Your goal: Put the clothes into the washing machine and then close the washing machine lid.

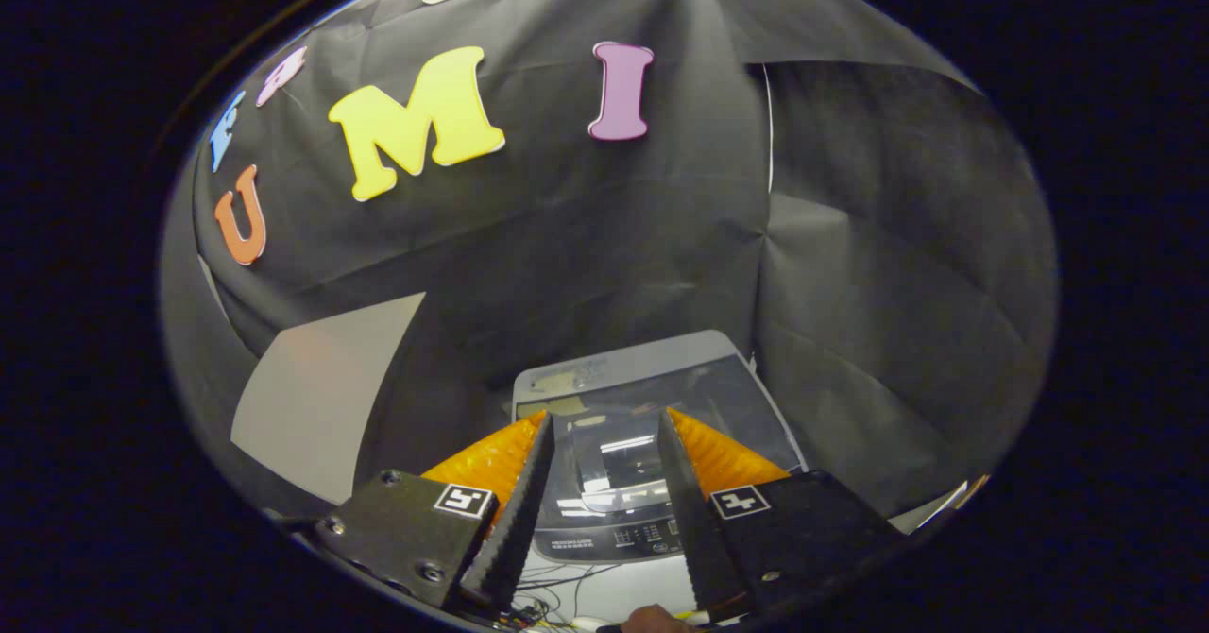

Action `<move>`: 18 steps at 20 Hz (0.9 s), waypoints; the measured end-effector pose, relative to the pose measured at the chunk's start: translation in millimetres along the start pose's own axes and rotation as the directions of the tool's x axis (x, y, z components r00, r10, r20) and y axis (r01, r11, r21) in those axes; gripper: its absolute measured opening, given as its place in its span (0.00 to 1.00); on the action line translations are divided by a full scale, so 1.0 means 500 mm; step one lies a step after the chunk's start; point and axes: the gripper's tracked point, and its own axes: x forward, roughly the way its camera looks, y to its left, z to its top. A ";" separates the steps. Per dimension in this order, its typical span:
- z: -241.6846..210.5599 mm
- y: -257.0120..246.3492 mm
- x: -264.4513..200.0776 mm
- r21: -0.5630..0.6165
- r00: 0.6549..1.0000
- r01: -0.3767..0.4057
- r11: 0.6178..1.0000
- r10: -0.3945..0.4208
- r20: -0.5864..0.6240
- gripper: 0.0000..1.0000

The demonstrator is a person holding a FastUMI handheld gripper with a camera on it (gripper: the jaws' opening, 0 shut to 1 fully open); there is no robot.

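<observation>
gripper view has my gripper (604, 420) spread wide, gripping nothing. i see the washing machine (623, 373) just ahead, between the fingers, its clear lid (619, 453) lying flat. black cloth wall (586, 236) stands behind it, and cables (553, 600) trail below its control panel (614, 538).

My fingers (534, 482) hide both flanks of the washing machine (623, 397); its panel markings are too small to read, and its lid is perhaps closed.
</observation>
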 end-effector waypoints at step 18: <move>-0.136 -0.174 -0.444 -0.273 0.935 -0.153 0.950 0.229 0.271 0.78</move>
